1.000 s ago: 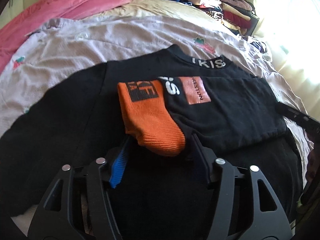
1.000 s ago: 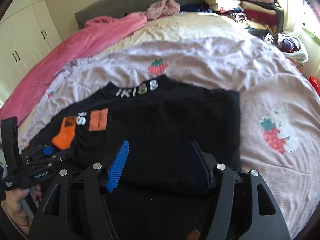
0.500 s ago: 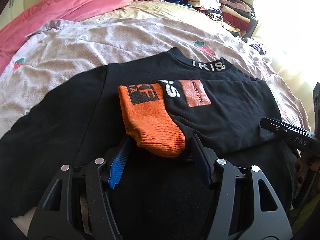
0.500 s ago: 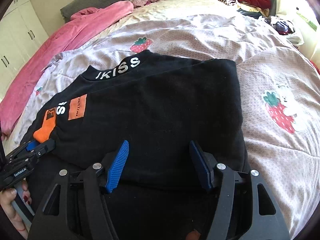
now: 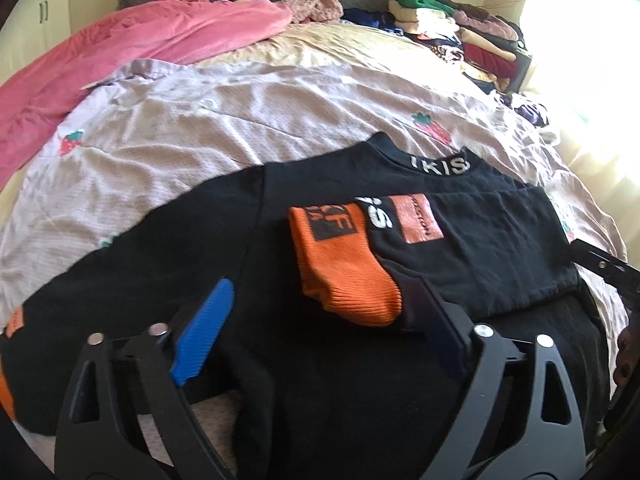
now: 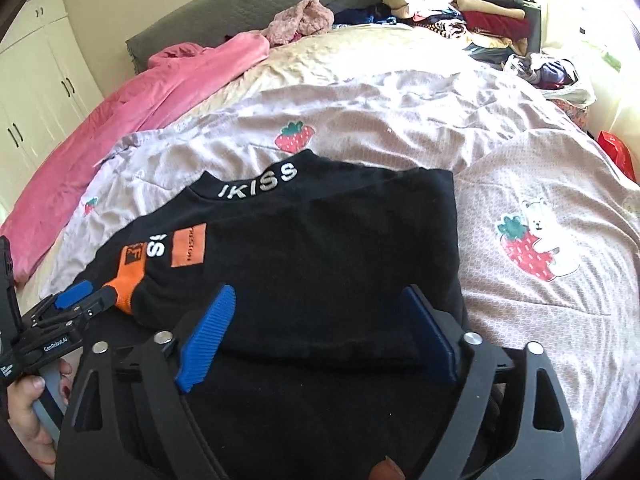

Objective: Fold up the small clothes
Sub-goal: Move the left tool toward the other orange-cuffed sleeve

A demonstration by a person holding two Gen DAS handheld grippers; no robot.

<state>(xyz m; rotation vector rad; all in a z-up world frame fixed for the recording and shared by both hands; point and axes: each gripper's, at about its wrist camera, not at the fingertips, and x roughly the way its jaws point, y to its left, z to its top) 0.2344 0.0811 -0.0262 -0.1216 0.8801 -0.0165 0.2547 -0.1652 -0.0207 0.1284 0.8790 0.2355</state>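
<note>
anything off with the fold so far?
Only half done. On the black sweatshirt, the orange cuff lies folded across the chest, while the other sleeve is spread flat. Both grippers open.

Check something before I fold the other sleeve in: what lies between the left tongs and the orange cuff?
Only black sweatshirt fabric. In the left wrist view, the open left tongs sit just short of the orange cuff, with nothing else between.

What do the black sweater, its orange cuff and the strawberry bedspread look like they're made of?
Black sweater: soft matte knit, probably cotton jersey or fleece; it folds limply without shine. Orange cuff: ribbed stretch knit, with visible ridges along its end. Strawberry bedspread: thin woven fabric, likely cotton, finely textured and creased.
</note>
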